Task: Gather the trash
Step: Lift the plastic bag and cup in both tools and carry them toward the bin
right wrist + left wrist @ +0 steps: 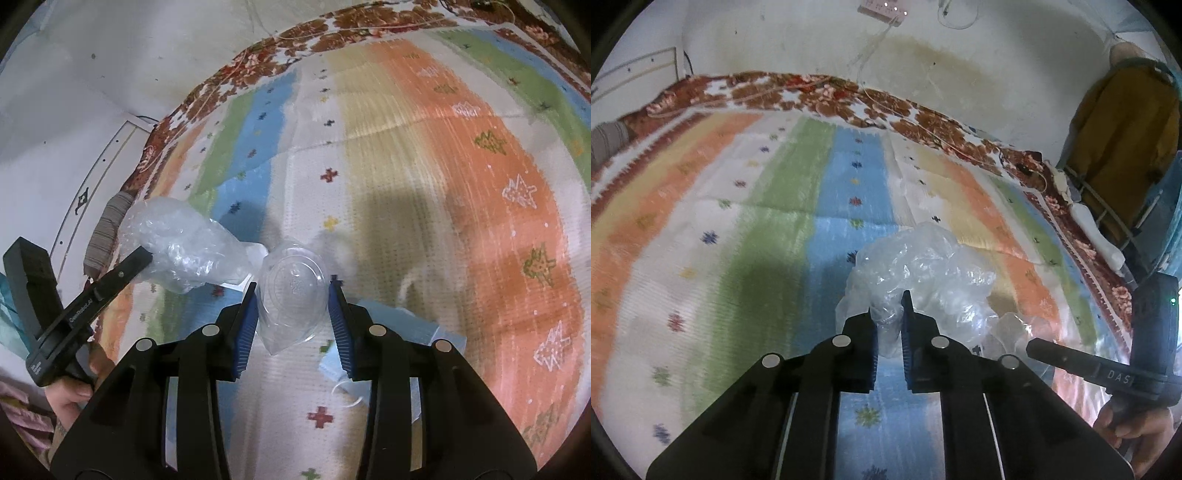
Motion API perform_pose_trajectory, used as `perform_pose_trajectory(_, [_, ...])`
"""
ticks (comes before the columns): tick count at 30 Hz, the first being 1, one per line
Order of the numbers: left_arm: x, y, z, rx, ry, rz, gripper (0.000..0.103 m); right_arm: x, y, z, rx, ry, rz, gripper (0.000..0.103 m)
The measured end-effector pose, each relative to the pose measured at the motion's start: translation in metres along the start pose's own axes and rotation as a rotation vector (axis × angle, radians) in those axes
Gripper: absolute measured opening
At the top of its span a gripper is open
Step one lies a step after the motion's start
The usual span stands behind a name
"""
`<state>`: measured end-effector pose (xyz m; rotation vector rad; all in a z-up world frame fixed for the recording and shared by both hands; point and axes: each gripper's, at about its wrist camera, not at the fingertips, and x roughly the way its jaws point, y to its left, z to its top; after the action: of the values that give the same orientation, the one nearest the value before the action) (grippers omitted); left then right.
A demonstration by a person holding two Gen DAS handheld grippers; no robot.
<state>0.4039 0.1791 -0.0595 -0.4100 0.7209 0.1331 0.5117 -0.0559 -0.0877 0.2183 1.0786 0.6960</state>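
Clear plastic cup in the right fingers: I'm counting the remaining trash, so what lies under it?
Under the clear plastic cup shows only the striped bedcover. A blue face mask lies beside it, partly hidden by the fingers.

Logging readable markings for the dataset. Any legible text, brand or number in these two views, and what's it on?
"DAS": white letters on the right claw side arm, left wrist view.
"GenRobot.AI": white print on the left claw arm, right wrist view.
Clear plastic cup: embossed marks, unreadable.
Pink card on wall: too blurred.

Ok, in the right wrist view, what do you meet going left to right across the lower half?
Left claw gripping the crumpled clear plastic bag → clear plastic cup squeezed in the right claw → light blue face mask lying on the striped bedspread.
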Motion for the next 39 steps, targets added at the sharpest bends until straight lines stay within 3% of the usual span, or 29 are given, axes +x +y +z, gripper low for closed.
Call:
perform_pose_trajectory(10, [-0.063, -0.015, 0.022, -0.010, -0.024, 0.088, 0.009, -0.040, 0.038, -0.016, -0.132, -0.013, -0.079, 0.035])
perform_pose_trajectory(17, [-0.087, -0.020, 0.010, -0.041, 0.026, 0.125, 0.007, -0.078, 0.052, -0.034, -0.199, -0.030, -0.117, 0.035])
perform_pose_trajectory(32, [-0.178, -0.032, -0.030, -0.081, -0.016, 0.073, 0.007, -0.148, 0.090, -0.084, -0.337, -0.103, -0.161, 0.036])
perform_pose_trajectory(39, [-0.212, -0.028, -0.046, -0.141, -0.034, 0.011, 0.007, -0.178, 0.104, -0.108, -0.364, -0.133, -0.162, 0.036])
